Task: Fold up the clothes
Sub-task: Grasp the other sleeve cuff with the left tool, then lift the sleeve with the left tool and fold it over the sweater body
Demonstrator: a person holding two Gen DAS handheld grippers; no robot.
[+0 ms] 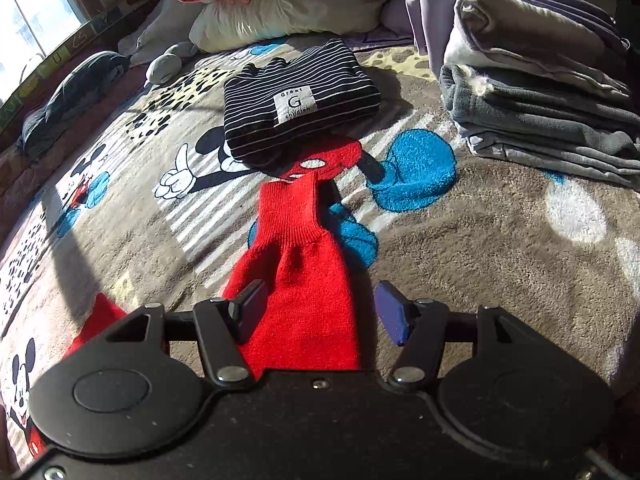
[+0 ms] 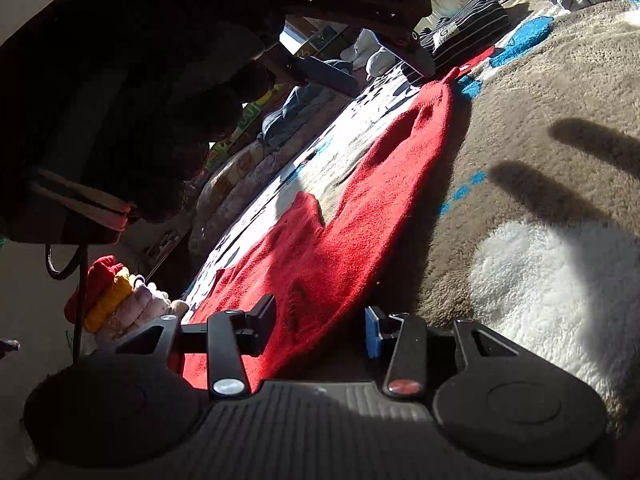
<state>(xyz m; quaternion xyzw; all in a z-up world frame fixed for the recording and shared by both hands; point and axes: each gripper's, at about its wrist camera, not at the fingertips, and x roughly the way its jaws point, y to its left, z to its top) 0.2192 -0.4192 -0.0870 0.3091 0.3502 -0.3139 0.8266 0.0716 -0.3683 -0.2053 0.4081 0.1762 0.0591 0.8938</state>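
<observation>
Red knit garment, spread on the bed blanket, sleeve running near-to-far between spread left gripper fingers; right gripper, also spread, straddles its near edge.

We see hard sunlight from the window, which is blown out to white at the bed's far left corner. It falls in bright patches across the blanket and makes the red sweater glow. In the right wrist view two long finger-like shadows cross the blanket, and the left gripper and the person's arm behind it are almost black against the light. Both views bend strongly at the edges. Focus is fair; dark areas show little detail.
</observation>
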